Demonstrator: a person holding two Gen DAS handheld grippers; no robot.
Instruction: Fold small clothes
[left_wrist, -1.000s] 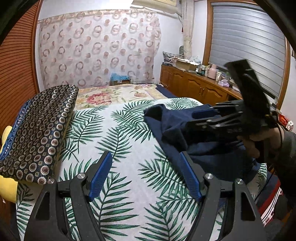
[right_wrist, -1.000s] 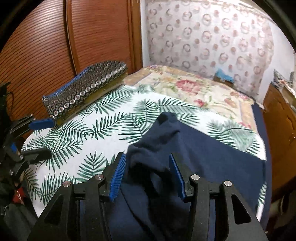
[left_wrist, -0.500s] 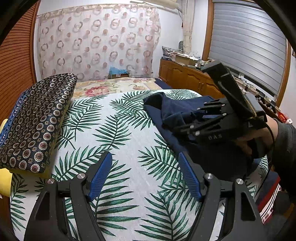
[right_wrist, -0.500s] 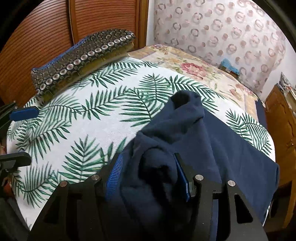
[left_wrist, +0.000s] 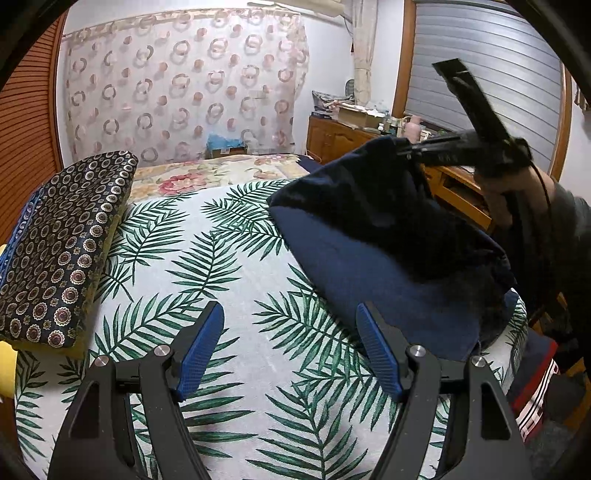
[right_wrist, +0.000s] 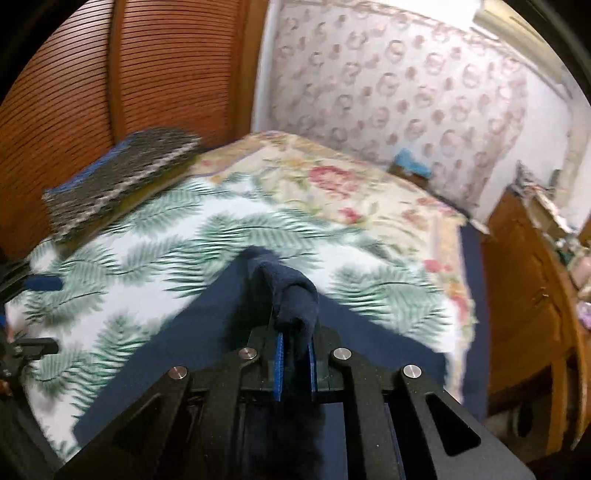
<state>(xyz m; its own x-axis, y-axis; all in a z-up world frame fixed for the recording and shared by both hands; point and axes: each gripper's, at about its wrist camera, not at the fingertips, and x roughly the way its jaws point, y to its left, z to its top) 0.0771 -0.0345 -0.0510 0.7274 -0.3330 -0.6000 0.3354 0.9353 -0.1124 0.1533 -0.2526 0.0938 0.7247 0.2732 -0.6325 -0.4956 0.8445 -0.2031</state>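
Progress: early. The navy garment (left_wrist: 369, 266) is not yet folded; it lies partly bunched on the palm-leaf bedspread (left_wrist: 207, 266), toward the bed's right side as the left wrist view shows it, with one portion drawn up off the surface. No completed fold is visible, so by my judgement the whole folding sequence remains.

Right hand-held gripper (right_wrist: 294, 354): its jaws have just been closing and now stand almost together, clamped on a gathered bunch of the navy fabric, which bulges out ahead of the blue pads (right_wrist: 277, 363). In the left wrist view this tool is raised above the bed, with the cloth hanging from it in a dark drape.

Left hand-held gripper (left_wrist: 290, 347): jaws wide apart, nothing between them, hovering over bare bedspread beside the garment's near edge.

Garment condition: dark navy, soft, creased; lower layer lies flat, upper layer is crumpled. Its type cannot be told.

Also present: a patterned cushion (left_wrist: 62, 240) at the bed's left, well apart from the garment.
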